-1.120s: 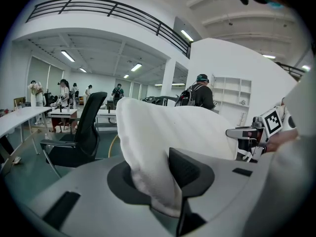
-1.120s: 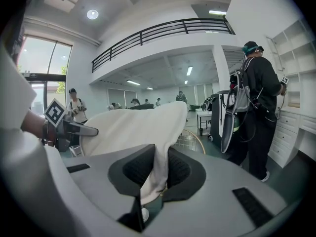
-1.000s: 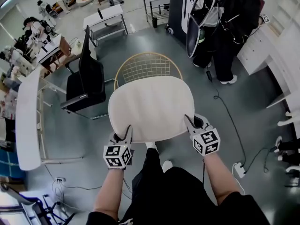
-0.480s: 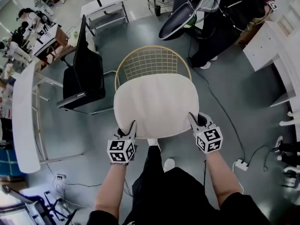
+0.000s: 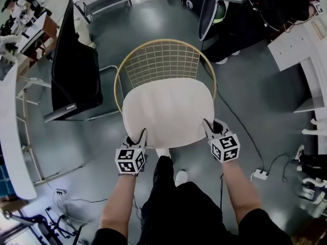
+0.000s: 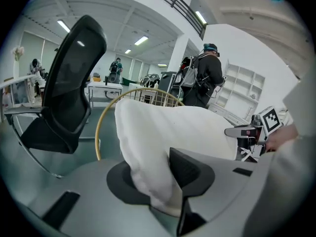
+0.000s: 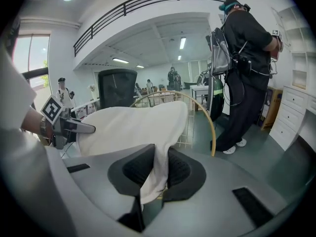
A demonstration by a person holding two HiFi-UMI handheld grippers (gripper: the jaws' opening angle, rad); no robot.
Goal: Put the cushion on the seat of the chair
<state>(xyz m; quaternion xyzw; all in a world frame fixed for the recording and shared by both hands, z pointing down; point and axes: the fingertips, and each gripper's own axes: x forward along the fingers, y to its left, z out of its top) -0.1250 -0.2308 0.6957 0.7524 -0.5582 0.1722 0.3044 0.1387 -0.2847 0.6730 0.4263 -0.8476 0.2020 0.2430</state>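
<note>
A cream cushion [image 5: 168, 111] hangs flat over the seat of a round wire chair with a gold rim [image 5: 164, 61]. My left gripper [image 5: 139, 138] is shut on the cushion's near left corner [image 6: 148, 181]. Its near right corner [image 7: 155, 174] is pinched in my right gripper [image 5: 208, 128], also shut. In the left gripper view the cushion [image 6: 168, 132] bulges between the pads, and the chair's gold rim [image 6: 106, 115] shows behind it. In the right gripper view the cushion [image 7: 128, 125] spreads left toward the other gripper [image 7: 64, 125], with the wire back [image 7: 197, 115] beyond. The chair's seat is hidden under the cushion.
A black office chair [image 5: 74, 70] stands close at the wire chair's left. A person in black [image 5: 255, 14] stands at the back right, seen also in the right gripper view [image 7: 247, 68]. A white cable and power strip [image 5: 259, 175] lie on the grey floor at right. White desks [image 5: 13, 137] line the left.
Both grippers have come down with the cushion, which now sits lower against the wire chair and covers more of its seat. The chair's back shows larger above it.
</note>
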